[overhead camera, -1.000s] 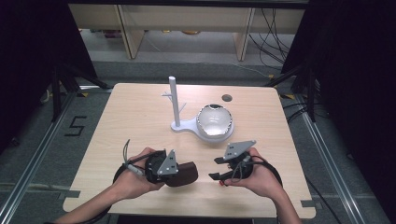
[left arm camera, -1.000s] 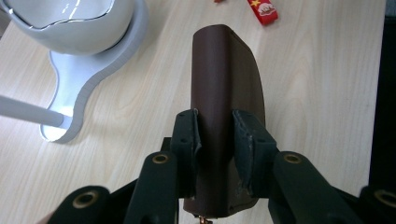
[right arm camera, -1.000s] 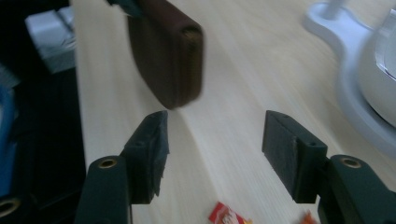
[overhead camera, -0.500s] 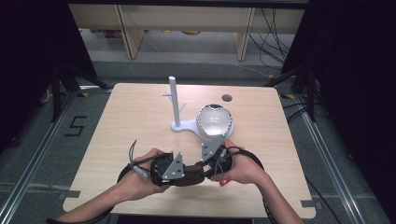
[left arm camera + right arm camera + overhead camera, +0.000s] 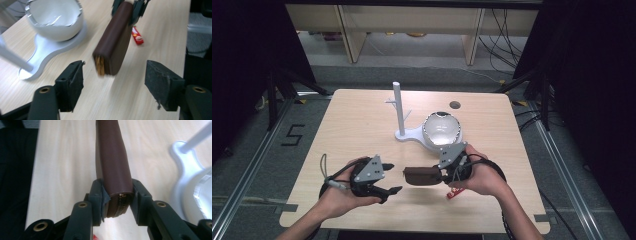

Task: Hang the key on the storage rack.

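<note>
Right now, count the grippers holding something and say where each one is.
1. The right gripper, at the table's near right, is shut on the brown pouch. The left gripper, near left, is open and holds nothing.

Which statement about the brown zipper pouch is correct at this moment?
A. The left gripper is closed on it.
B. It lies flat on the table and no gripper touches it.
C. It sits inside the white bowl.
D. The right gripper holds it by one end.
D: the right gripper is clamped on the zipper end of the brown pouch, while the left gripper stands open, apart from it.
</note>
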Tool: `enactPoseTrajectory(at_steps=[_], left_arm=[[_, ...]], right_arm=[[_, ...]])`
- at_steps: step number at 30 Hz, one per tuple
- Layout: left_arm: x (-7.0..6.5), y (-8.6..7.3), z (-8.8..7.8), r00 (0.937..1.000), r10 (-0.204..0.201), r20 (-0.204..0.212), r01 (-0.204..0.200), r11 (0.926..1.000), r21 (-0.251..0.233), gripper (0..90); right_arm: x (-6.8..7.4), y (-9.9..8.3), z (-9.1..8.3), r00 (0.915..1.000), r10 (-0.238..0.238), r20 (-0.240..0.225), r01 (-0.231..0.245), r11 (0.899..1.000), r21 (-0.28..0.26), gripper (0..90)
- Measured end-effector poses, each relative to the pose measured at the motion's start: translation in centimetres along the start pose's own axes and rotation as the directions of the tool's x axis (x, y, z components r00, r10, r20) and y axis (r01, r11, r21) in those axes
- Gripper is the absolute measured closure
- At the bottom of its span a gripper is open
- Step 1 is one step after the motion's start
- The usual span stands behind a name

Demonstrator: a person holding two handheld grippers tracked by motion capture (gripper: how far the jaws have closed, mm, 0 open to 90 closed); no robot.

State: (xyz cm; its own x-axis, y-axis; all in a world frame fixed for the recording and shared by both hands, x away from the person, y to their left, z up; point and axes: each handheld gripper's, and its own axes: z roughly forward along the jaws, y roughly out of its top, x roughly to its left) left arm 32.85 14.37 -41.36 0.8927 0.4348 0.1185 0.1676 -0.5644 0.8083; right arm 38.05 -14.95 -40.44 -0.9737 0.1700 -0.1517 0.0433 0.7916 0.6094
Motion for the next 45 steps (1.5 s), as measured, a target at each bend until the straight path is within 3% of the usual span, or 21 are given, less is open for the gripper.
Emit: enactPoseTrajectory(at_steps=[1,2,3,5,7,11,15,18,20,21,22,23,26,27,29,32,33,37,38,41,45], left_arm=[[0.8,-1.2,-0.4,0.9990,-0.030,-0.032,0.030,0.9996,-0.002,28.4],[0.8,-1.2,-0.4,0.9990,-0.030,-0.032,0.030,0.9996,-0.002,28.3],[1.1,-2.0,-0.6,0.9960,-0.074,-0.050,0.073,0.9972,-0.013,28.4],[1.8,-3.4,-0.7,0.9906,-0.123,-0.061,0.121,0.9921,-0.033,29.3],[2.2,-4.5,-0.9,0.9834,-0.161,-0.084,0.157,0.9866,-0.043,31.1],[3.2,-6.9,-1.1,0.9617,-0.247,-0.118,0.241,0.9682,-0.067,31.9],[3.7,-8.7,-0.9,0.9487,-0.295,-0.113,0.286,0.9537,-0.093,33.4],[3.8,-10.0,-0.7,0.9327,-0.337,-0.129,0.324,0.9394,-0.112,33.7],[3.9,-10.7,-0.6,0.9265,-0.351,-0.135,0.337,0.9339,-0.120,34.0],[4.0,-11.3,-0.5,0.9164,-0.375,-0.141,0.356,0.9241,-0.139,34.0],[4.0,-11.3,-0.5,0.9164,-0.375,-0.141,0.356,0.9241,-0.139,34.0],[4.1,-11.6,-0.4,0.9102,-0.390,-0.138,0.370,0.9164,-0.153,34.0],[4.2,-12.2,-0.4,0.9081,-0.394,-0.141,0.375,0.9156,-0.144,34.1],[4.3,-12.4,-0.3,0.9026,-0.406,-0.144,0.385,0.9105,-0.150,34.1],[4.3,-12.5,-0.3,0.9004,-0.408,-0.150,0.388,0.9098,-0.148,34.1],[4.4,-12.5,-0.1,0.9003,-0.411,-0.142,0.391,0.9076,-0.154,34.1],[4.3,-12.5,-0.1,0.9026,-0.404,-0.149,0.385,0.9122,-0.140,34.0],[4.3,-12.6,0.0,0.9050,-0.404,-0.134,0.385,0.9114,-0.144,33.9],[4.2,-12.6,0.1,0.9021,-0.410,-0.134,0.390,0.9082,-0.150,33.9],[4.2,-12.7,0.1,0.9028,-0.406,-0.143,0.387,0.9113,-0.140,33.8],[4.2,-12.7,0.2,0.9035,-0.407,-0.134,0.389,0.9101,-0.144,33.8]], right_arm=[[-0.4,-0.1,-0.5,0.9999,0.002,0.015,-0.002,1.000,-0.006,67.1],[-0.4,-0.1,-0.5,0.9999,0.002,0.015,-0.002,1.000,-0.006,67.1],[-0.8,-0.2,-1.1,0.9985,0.023,0.050,-0.023,1.000,-0.009,67.1],[-1.1,-0.2,-1.2,0.9986,0.002,0.053,-0.001,1.000,-0.018,67.0],[-1.6,-0.2,-1.9,0.9976,0.010,0.068,-0.008,1.000,-0.029,67.1],[-2.4,-0.3,-2.9,0.9945,0.026,0.102,-0.021,0.999,-0.047,67.1],[-3.5,-0.4,-3.7,0.9904,0.034,0.134,-0.027,0.998,-0.052,67.1],[-4.0,-0.5,-4.0,0.9882,0.034,0.149,-0.026,0.998,-0.054,67.1],[-4.3,-0.6,-4.4,0.9854,0.056,0.161,-0.047,0.997,-0.055,67.1],[-4.9,-0.6,-4.7,0.9821,0.045,0.183,-0.033,0.997,-0.065,67.1],[-4.9,-0.6,-4.7,0.9821,0.045,0.183,-0.033,0.997,-0.065,67.1],[-5.2,-0.7,-4.9,0.9802,0.058,0.189,-0.046,0.997,-0.068,67.1],[-6.4,-0.7,-5.5,0.9719,0.053,0.229,-0.036,0.996,-0.079,67.1],[-6.6,-0.8,-5.5,0.9682,0.073,0.239,-0.054,0.995,-0.084,67.1],[-7.3,-0.9,-5.6,0.9646,0.078,0.252,-0.055,0.994,-0.094,67.2],[-8.2,-1.0,-5.4,0.9630,0.080,0.257,-0.060,0.994,-0.087,67.1],[-8.6,-1.0,-5.2,0.9606,0.090,0.263,-0.070,0.994,-0.085,67.1],[-9.2,-1.0,-4.7,0.9613,0.078,0.264,-0.059,0.995,-0.082,67.1],[-9.4,-1.0,-4.5,0.9614,0.082,0.263,-0.063,0.995,-0.077,67.1],[-9.9,-1.2,-4.0,0.9561,0.098,0.276,-0.079,0.994,-0.077,67.1],[-10.6,-1.7,-3.3,0.9562,0.116,0.269,-0.099,0.992,-0.073,67.0]])
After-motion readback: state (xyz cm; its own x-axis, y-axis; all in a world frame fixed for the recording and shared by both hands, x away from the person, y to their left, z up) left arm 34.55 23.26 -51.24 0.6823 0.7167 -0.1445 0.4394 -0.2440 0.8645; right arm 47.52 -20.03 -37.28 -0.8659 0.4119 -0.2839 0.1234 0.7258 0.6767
